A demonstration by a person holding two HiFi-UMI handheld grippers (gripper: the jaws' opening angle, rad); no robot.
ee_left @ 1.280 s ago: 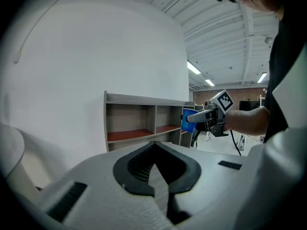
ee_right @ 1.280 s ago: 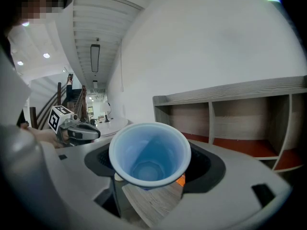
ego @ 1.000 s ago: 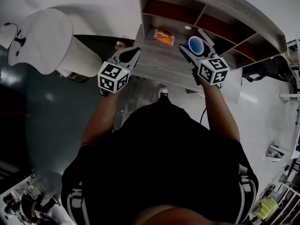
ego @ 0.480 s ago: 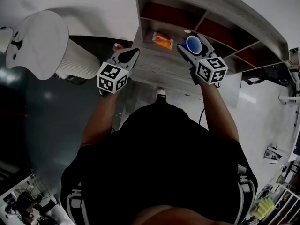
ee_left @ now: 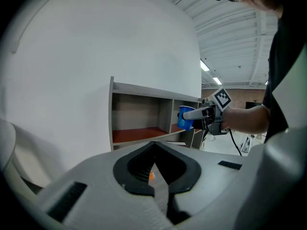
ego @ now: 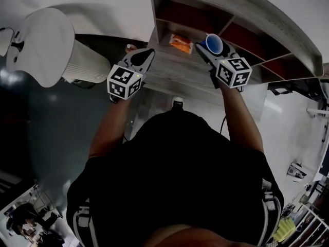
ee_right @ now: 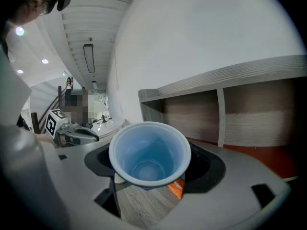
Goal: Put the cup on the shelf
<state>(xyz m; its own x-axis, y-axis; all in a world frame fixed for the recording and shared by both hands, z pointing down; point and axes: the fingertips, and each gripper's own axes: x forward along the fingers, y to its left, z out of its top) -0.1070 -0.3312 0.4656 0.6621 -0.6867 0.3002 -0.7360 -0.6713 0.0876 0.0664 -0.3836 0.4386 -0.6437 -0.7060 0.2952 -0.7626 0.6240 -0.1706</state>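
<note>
cannot see the outer wall or base of the cup (ee_right: 148, 155) in the right gripper view, only down into its mouth. covers most of the orange packet (ee_right: 176, 188) there, leaving one corner. loses the shelf (ego: 247, 12) past the top and right edges of the head view. shows only an orange speck (ee_left: 151, 176) between the jaws in the left gripper view, too small to name. cannot tell what the white rounded object (ego: 46, 45) is.

Dim fisheye views, bright ceiling strips (ee_left: 205, 65), perhaps soft edges.
</note>
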